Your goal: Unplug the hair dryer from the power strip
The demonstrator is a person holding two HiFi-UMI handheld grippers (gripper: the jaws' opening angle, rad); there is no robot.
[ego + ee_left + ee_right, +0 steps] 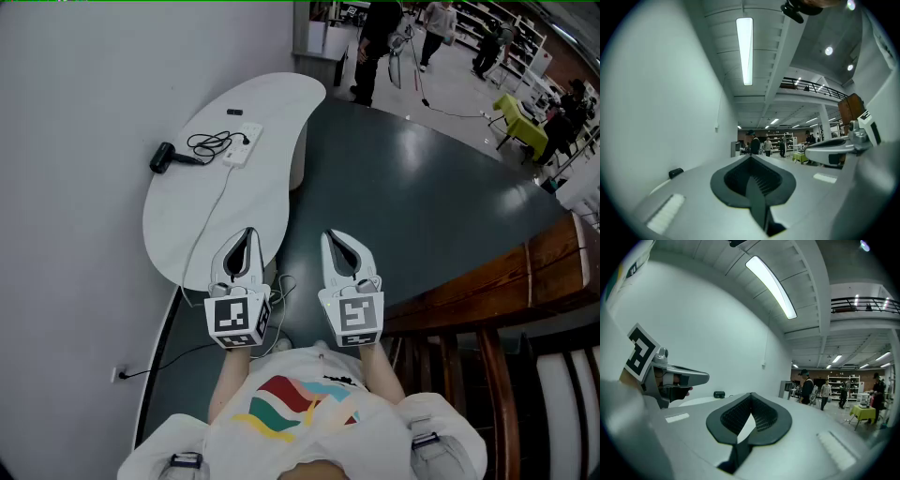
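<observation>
On the far end of the tabletop, the hair dryer is lying beside the power strip, well apart from the left gripper and right gripper; both pairs of jaws are sitting together, empty. Tugging the plug with the strip unpinned is likely risking dragging it along.

We see bare white table leading to the power strip. The wall hems its left; a coiled cord lies beside the strip.
</observation>
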